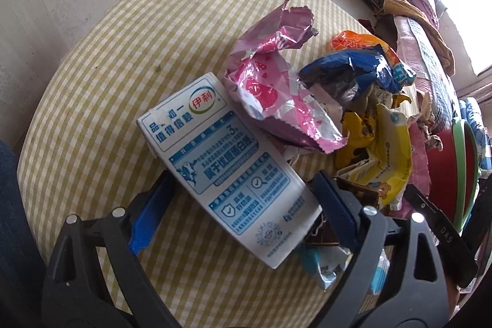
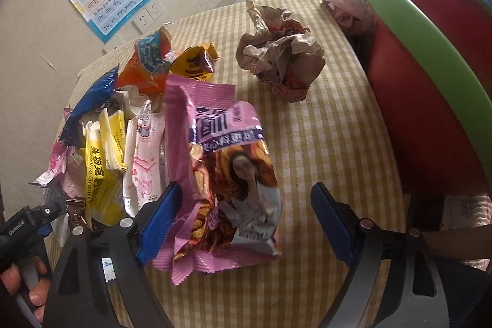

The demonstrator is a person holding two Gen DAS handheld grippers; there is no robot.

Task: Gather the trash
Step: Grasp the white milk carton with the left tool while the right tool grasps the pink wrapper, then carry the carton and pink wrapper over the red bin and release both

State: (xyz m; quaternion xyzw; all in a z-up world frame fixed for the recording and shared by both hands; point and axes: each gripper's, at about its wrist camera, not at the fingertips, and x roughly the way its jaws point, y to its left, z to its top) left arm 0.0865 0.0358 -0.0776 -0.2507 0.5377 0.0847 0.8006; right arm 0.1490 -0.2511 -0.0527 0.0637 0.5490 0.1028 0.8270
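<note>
A: Where did the white-and-blue printed milk carton (image 1: 227, 165) lie, and how would it have handled?

B: Flat on the yellow-and-white checked table (image 1: 107, 66), its near end between the fingers of the left gripper (image 1: 243, 205). They stood wide apart, not pressing it, one blue pad on each side. I judged it empty, so light, and stiffer than anything else there; its long side walls looked the right place to pinch, though they might dent.

A: And the right hand?

B: The right gripper (image 2: 246, 220) was spread too. The pink crinkled snack bag with a printed photo (image 2: 224, 174) lay between its fingers, the left pad just beside the bag's edge and the right pad well apart from it. Thin foil, soft and probably slippery; I would have pinched the flattened body rather than a loose, torn corner.

A: Any room to work?

B: To the left the table was bare up to the wall. The carton's far end touched a crumpled pink foil wrapper (image 1: 276, 88), with a pile of yellow and blue wrappers (image 1: 369, 119) beside it, so lifting could drag neighbours. The crumpled brown paper ball (image 2: 279, 63) sat apart, farther back. The red bin with a green rim (image 2: 430, 66) stood at the table's right edge, near the bag.
</note>
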